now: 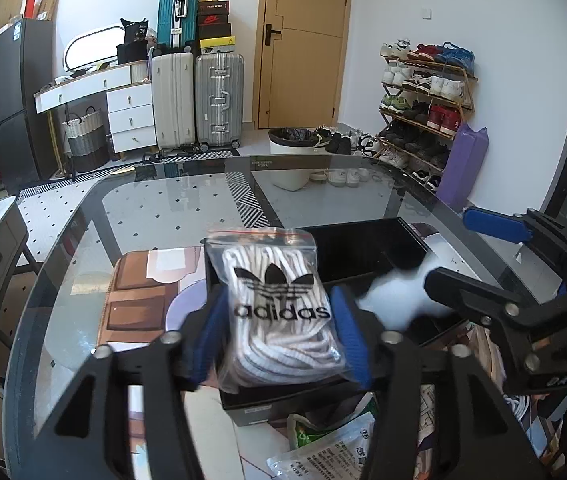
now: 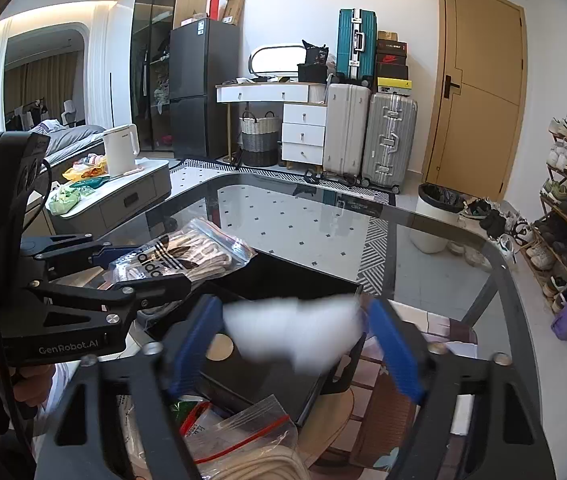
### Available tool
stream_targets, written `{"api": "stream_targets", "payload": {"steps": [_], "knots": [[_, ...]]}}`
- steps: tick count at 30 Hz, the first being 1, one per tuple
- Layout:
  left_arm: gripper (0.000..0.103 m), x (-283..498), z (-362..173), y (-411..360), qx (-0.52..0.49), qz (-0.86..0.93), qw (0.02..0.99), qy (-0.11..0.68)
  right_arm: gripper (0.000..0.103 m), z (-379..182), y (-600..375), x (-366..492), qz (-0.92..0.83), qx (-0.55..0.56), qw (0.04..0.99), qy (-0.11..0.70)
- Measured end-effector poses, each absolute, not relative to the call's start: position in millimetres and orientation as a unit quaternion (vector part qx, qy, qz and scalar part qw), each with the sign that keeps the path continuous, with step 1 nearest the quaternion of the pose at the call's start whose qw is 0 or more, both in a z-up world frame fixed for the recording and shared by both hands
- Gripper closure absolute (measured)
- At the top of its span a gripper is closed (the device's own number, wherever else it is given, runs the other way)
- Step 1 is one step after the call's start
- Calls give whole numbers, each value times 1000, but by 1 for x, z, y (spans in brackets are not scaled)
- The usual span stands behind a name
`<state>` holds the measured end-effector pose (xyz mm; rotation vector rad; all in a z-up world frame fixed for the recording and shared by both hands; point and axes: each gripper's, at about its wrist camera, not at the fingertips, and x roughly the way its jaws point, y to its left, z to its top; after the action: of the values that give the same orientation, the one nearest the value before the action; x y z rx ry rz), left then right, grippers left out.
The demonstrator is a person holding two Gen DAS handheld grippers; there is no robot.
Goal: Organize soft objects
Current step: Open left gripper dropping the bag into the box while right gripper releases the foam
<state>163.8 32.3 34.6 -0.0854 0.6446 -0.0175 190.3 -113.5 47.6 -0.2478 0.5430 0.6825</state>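
Observation:
My left gripper is shut on a clear zip bag of white Adidas laces and holds it over the near left part of a black box on the glass table. The bag also shows in the right wrist view. A white soft object, blurred by motion, is between the wide-open fingers of my right gripper, above the box. I cannot tell whether the fingers touch it. In the left wrist view the right gripper is at the right, with the white object beside it.
More bagged items lie near me: a green-and-white packet, a zip bag with cord. A brown patterned mat lies under the box. The glass table's rim curves around. Suitcases, a shoe rack and a bin stand beyond.

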Motion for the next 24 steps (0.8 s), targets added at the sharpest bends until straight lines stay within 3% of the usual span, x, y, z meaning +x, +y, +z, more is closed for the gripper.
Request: {"api": "stream_targets", "payload": {"steps": [4,7,10,24], "knots": [[33,158,39,29,-31,-13,951,309,13,49,-121,190,322,-115,902,264],[10,150,43,26,-25,-6,954,298,7,50,-131,187,316,-107,905,262],[0,139,48,26,-23,-4,958,285,1,49,-146,179,314,-99,907,262],[0,93,46,34,-30,11,958,284,1,38,-197,136,301,-59,910,278]]}}
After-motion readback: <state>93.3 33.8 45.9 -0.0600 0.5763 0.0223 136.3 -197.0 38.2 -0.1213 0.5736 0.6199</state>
